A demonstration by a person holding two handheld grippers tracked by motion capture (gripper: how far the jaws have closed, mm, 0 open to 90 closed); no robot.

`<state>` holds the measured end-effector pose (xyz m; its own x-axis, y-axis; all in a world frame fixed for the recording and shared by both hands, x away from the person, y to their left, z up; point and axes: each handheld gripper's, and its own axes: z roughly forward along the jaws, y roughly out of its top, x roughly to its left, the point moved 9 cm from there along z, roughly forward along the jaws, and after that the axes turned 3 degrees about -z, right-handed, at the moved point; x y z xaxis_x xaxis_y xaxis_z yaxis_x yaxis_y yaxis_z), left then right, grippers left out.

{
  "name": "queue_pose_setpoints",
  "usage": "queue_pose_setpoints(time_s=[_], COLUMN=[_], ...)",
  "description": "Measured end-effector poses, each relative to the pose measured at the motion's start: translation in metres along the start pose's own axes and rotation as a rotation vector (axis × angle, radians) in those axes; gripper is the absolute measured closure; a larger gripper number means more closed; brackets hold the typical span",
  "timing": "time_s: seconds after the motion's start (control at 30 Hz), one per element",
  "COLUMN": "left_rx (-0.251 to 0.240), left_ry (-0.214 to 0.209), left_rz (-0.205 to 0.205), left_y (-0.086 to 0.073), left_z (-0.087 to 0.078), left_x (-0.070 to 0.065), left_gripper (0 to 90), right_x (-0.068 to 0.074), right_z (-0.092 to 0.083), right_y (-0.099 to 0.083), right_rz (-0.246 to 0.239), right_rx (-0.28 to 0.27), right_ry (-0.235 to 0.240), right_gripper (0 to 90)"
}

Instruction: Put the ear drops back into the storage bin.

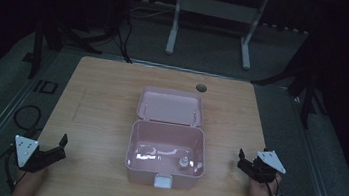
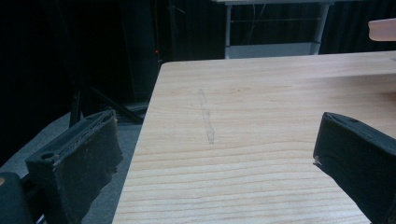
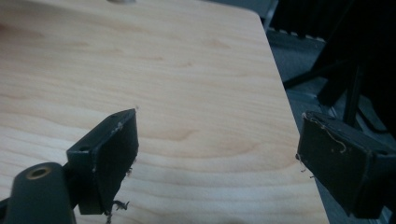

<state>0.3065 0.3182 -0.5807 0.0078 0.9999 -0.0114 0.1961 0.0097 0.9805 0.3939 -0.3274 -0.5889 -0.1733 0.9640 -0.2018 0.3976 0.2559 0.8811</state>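
Counting first: one pink box [image 1: 167, 147] in the middle of the worktop [image 1: 96, 103], its lid [image 1: 171, 106] thrown back flat behind it, and two tools, one in each of my hands. My left tool [image 1: 53, 149] sits at the near left corner of the worktop, jaws spread wide with nothing between them; in the left gripper view [image 2: 215, 154] I see bare wood in the gap. My right tool [image 1: 246, 163] is near the right edge, jaws likewise parted and holding nothing; in the right gripper view [image 3: 217, 149] the gap shows plain wood grain and the worktop's edge. Both tools are well apart from the box, one on each side of it.

Inside the box, one small pale knob-like thing [image 1: 183, 163] stands near the front right, and there are shiny reflections along the floor of the box that I can't sort into separate objects. One latch tab [image 1: 162, 180] juts from the front wall. One dark round hole [image 1: 201, 87] shows in the worktop beyond the lid.

Around us: a white frame with two legs [image 1: 213, 12] stands on the floor beyond the far edge, dark stands flank both sides, and cables [image 1: 27, 115] loop on the floor at the left. Nothing lies between either tool and the box.

Hard to read: the room is dim, so the background is mostly black. In the left gripper view a sliver of pink [image 2: 383, 29] is cut off at the upper right, and a faint grey streak [image 2: 207, 119] marks the wood.
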Motion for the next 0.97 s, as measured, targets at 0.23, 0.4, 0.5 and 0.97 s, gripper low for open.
queue_pose_setpoints(time_s=[0.23, 0.4, 0.5, 0.97], left_rx=[-0.001, -0.001, 0.0, -0.003], left_ry=[-0.003, -0.003, -0.002, -0.005], left_rz=[-0.003, -0.003, -0.001, -0.001], left_y=[0.0, 0.0, 0.0, 0.0], left_z=[0.0, 0.0, 0.0, 0.0], left_x=[0.0, 0.0, 0.0, 0.0], left_gripper=[1.0, 1.0, 1.0, 1.0], right_x=[-0.001, -0.004, -0.003, 0.0], right_z=[-0.002, -0.005, -0.007, -0.003], right_y=[0.006, 0.011, 0.013, 0.01], right_rz=[0.035, 0.061, 0.06, 0.035], right_rx=[-0.063, -0.115, -0.132, -0.095], right_ry=[0.015, 0.024, 0.03, 0.039], right_gripper=[11.3, 11.3, 11.3, 11.3])
